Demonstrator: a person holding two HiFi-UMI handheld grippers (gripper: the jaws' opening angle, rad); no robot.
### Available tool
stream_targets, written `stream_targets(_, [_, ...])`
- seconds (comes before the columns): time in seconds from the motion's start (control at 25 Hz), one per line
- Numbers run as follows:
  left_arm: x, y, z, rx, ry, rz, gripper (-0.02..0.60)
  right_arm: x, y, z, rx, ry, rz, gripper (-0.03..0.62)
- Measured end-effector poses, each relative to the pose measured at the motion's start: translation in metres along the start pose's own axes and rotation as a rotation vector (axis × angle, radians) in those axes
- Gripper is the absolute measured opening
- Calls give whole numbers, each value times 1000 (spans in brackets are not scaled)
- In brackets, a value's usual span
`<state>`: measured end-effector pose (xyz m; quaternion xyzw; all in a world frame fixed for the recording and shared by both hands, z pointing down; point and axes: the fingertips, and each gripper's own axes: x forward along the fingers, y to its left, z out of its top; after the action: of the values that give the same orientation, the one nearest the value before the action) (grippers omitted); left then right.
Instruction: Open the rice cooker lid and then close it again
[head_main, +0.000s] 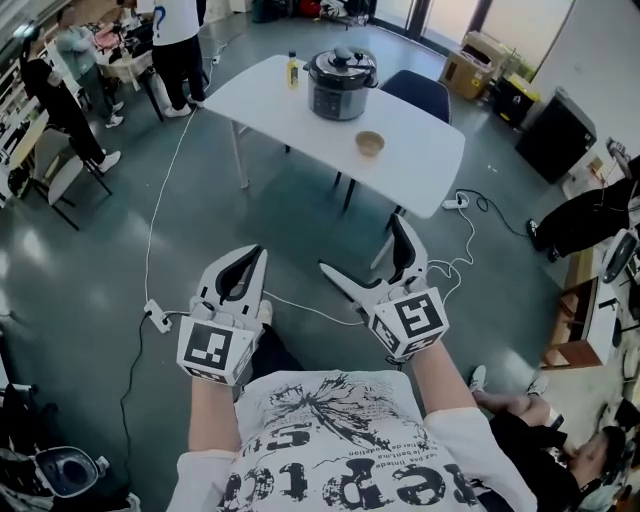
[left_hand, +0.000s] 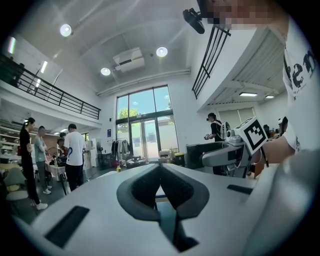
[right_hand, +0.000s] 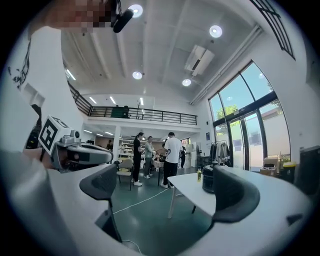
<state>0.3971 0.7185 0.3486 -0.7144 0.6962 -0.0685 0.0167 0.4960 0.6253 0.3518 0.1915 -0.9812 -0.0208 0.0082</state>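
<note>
The rice cooker (head_main: 341, 85), dark and silver with its lid down, stands on a white table (head_main: 420, 150) far ahead of me. In the right gripper view the cooker (right_hand: 209, 179) shows just left of the right pad. Both grippers hang level above the floor, well short of the table. My left gripper (head_main: 254, 258) has its jaws together with nothing between them, and its pads (left_hand: 150, 187) meet in the left gripper view. My right gripper (head_main: 362, 247) stands wide open and empty, with only floor between its pads (right_hand: 235, 192).
A yellow bottle (head_main: 293, 70) and a small bowl (head_main: 369, 143) share the table, and a dark blue chair (head_main: 418, 92) stands behind it. People (head_main: 178, 45) stand at the back left. A white cable (head_main: 160, 200) and power strip (head_main: 157, 316) lie on the floor.
</note>
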Motion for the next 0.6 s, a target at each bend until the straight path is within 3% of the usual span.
stream_targets(0.32, [102,162,-29,9,-11,-51,14,187,-37,-14,7,0,-62,597])
stream_targets(0.6, [194,372,-20,12,-29,-133,14,401,-54,10,1,10,-175,597])
